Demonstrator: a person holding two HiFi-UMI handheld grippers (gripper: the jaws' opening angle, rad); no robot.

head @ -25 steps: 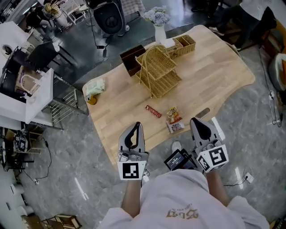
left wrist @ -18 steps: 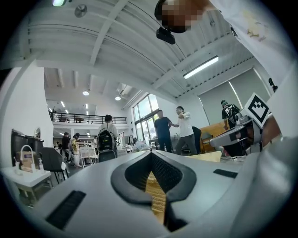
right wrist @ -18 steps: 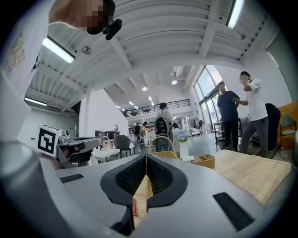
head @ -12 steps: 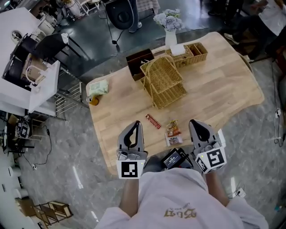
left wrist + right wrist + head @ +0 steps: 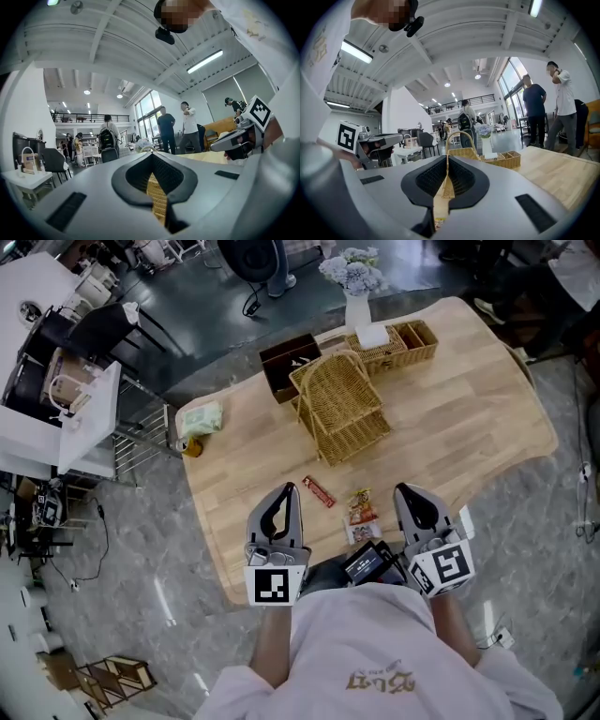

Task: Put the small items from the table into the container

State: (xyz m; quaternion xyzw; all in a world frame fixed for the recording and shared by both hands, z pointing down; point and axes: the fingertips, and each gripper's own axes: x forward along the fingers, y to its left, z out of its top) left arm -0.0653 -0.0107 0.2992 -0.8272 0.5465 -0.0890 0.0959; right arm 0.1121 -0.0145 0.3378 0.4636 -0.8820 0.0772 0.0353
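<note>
A wooden desk (image 5: 469,418) is seen from above, with two hand-held grippers pointed across it from its near edge. The jaws of the left gripper (image 5: 285,493) are pressed together with nothing between them. Those of the right gripper (image 5: 411,491) are likewise closed and empty.

The container, a two-tier wicker basket (image 5: 339,407), stands at the middle of the desk, well apart from both grippers. Three small items lie flat between the grippers: a red snack bar (image 5: 319,491), a snack packet (image 5: 361,506) near it, and a paler packet (image 5: 364,532) at the desk's near edge. It is judged that nothing has been collected yet.

Several slips could be expected. An item would only be shoved by closed jaws unless they were opened first. The flat bar could be skidded along the wood, the paler packet could be pushed off the edge, and the light basket could be tipped by a careless drop.

The bar's long axis is laid diagonally, from far-left to near-right in the head view. The snack packet's long axis is pointed roughly away from the person, towards the basket.
</note>
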